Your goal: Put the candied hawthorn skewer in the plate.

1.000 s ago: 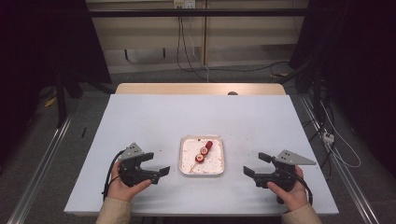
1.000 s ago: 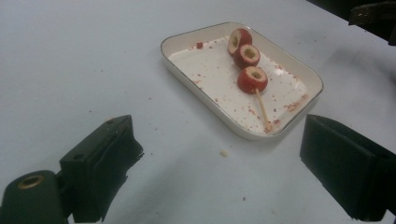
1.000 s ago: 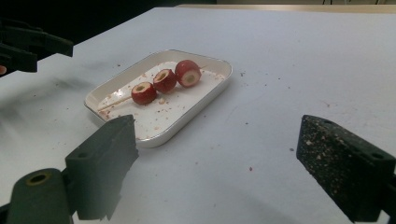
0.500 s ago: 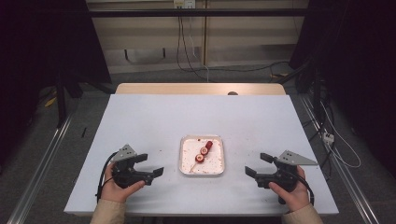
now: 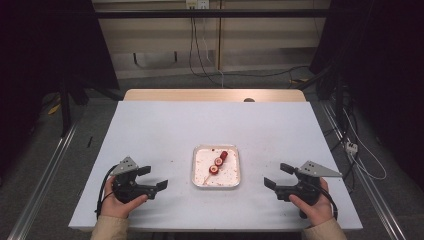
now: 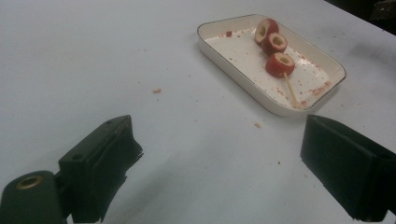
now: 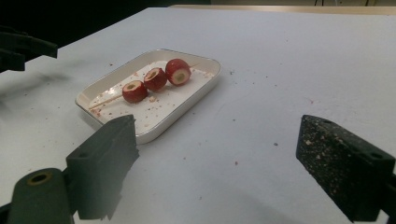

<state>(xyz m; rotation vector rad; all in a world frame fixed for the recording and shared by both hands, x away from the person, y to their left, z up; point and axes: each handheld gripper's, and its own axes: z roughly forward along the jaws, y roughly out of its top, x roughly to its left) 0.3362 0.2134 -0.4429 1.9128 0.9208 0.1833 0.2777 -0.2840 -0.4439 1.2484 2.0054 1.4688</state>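
Partly cropped: both hand-held grippers, left [image 5: 154,178] and right [image 5: 276,176], wide open, empty; skewer [image 6: 290,87] tip hard to see.

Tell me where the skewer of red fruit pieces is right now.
In the high view the skewer lies inside the white tray at the table's middle, between the left gripper and right gripper.

black two-jaw left gripper [image 5: 149,179], right gripper [image 5: 276,177]; grey triangular top plates, black cables; sleeves seemingly tan.

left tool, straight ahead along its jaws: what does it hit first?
Probably the shallow white rectangular tray holding the skewer of three red fruit slices. The left tool points at it over bare white table; depth unclear.
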